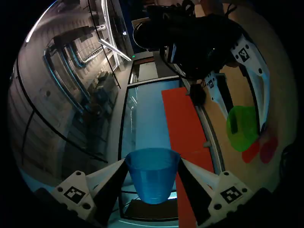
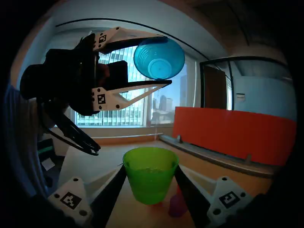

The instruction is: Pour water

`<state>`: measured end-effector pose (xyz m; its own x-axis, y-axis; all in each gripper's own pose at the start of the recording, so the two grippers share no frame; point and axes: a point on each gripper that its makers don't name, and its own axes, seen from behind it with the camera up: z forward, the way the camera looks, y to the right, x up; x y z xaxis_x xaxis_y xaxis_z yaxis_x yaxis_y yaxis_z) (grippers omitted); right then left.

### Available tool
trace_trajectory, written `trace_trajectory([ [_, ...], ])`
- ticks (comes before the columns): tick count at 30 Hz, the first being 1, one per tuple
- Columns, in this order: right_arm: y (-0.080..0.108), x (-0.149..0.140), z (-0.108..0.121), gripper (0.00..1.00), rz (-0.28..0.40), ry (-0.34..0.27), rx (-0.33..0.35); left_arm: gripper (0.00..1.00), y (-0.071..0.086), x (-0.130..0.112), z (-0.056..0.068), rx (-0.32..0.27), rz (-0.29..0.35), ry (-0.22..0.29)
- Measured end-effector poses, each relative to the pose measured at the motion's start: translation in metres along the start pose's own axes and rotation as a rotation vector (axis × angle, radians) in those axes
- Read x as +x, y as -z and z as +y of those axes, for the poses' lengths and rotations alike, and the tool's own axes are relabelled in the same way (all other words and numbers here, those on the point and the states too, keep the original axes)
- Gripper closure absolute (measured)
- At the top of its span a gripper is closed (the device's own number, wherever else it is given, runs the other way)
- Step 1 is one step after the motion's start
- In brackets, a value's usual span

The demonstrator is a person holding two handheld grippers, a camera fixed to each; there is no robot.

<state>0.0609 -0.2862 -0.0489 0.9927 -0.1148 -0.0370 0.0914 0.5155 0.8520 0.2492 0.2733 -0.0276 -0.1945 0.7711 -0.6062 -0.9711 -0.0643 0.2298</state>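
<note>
Two cups are clamped: the left gripper [image 1: 152, 161] squeezes a translucent blue plastic cup [image 1: 152, 176], tipped sideways above the translucent green plastic cup [image 2: 150, 180] pinched upright by the right gripper [image 2: 150, 167]. Pouring well likely means bringing the blue rim close over the green mouth, then tilting slowly.

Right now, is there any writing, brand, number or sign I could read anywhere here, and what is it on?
No words or numbers can be read.
On the right gripper, square markers: black-and-white patterns, no letters.
On the far wall, a small white sign: too small to read.
On the blue cup and the green cup: no print visible.
</note>
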Motion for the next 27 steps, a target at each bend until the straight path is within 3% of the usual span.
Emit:
trace_trajectory([
  [6, 0.000, 0.001, 0.000, 0.11, 0.003, 0.000, 0.000, 0.13, 0.000, 0.000, -0.001, -0.004, 0.000, 0.015],
  [12, 0.001, 0.003, 0.001, 0.11, 0.007, 0.001, -0.005, 0.12, -0.001, -0.008, 0.004, -0.023, -0.013, 0.089],
  [27, 0.005, 0.008, 0.002, 0.11, 0.023, 0.001, -0.014, 0.13, 0.003, -0.021, 0.013, -0.041, -0.038, 0.550],
])
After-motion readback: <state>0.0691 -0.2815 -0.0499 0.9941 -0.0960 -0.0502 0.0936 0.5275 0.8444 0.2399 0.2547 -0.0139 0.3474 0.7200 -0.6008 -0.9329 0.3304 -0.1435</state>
